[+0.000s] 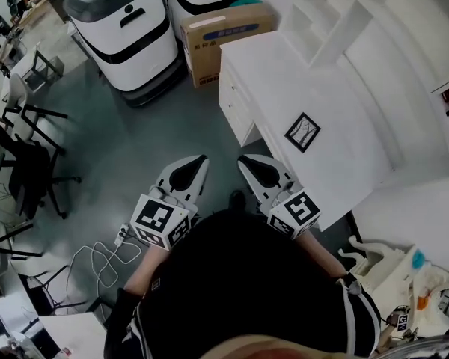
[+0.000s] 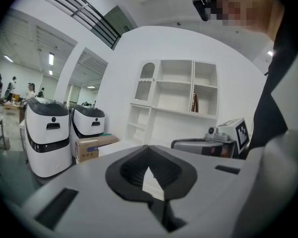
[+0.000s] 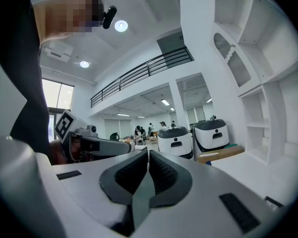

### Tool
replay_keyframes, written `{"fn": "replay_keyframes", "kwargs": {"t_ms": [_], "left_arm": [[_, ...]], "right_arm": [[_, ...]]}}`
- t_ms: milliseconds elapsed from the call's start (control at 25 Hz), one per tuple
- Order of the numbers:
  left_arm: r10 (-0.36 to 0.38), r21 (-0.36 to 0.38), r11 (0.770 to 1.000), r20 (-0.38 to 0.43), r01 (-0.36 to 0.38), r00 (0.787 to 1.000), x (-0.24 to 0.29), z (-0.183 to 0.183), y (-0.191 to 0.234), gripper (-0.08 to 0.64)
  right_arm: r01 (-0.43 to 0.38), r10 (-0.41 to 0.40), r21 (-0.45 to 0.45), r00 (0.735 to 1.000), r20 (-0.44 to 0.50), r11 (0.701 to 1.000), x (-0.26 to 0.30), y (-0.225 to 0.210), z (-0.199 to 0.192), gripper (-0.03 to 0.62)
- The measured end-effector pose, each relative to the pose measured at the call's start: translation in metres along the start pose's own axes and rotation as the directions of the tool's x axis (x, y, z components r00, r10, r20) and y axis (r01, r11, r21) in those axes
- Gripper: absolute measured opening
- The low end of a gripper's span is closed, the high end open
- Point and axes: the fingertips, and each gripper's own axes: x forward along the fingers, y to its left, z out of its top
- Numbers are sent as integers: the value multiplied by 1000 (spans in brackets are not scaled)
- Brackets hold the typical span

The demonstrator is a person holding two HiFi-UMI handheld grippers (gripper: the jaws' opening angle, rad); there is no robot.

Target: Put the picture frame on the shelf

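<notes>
Nearby, picture frame [image 1: 302, 132], flat on table [image 1: 277, 73]

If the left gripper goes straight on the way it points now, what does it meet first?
Probably the white desk: the left gripper, shut and empty, points at its drawer end. If held higher than the desk top, it would pass over toward the shelf unit; height is unclear.
</notes>
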Motion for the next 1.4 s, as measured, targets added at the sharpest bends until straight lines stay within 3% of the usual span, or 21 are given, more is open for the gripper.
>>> {"fn": "replay_keyframes", "kwargs": {"t_ms": [320,600,840,1080,1280,1400], "left_arm": [[-102,42,994,-74,105,992,103,15,-27,8],[-163,37,985,-127,169,978,150,16,-23,8],[-254,20,965,-166,261,953,195,20,8,8],[-368,16,925,-196,379,909,208,42,42,8],[-484,41,862,-234,506,843,268,64,99,8],[-539,26,824,-272,566,797,238,75,92,8]], "right_arm": [[119,-119,27,993,20,993,-41,-104,0,21],[191,-193,103,981,4,976,-46,-144,-14,21],[291,-289,129,957,-31,948,-23,-183,-13,21],[403,-403,136,915,-26,905,16,-192,12,21],[497,-499,133,867,-20,858,84,-244,31,21],[563,-567,144,824,-11,814,81,-213,49,21]]}}
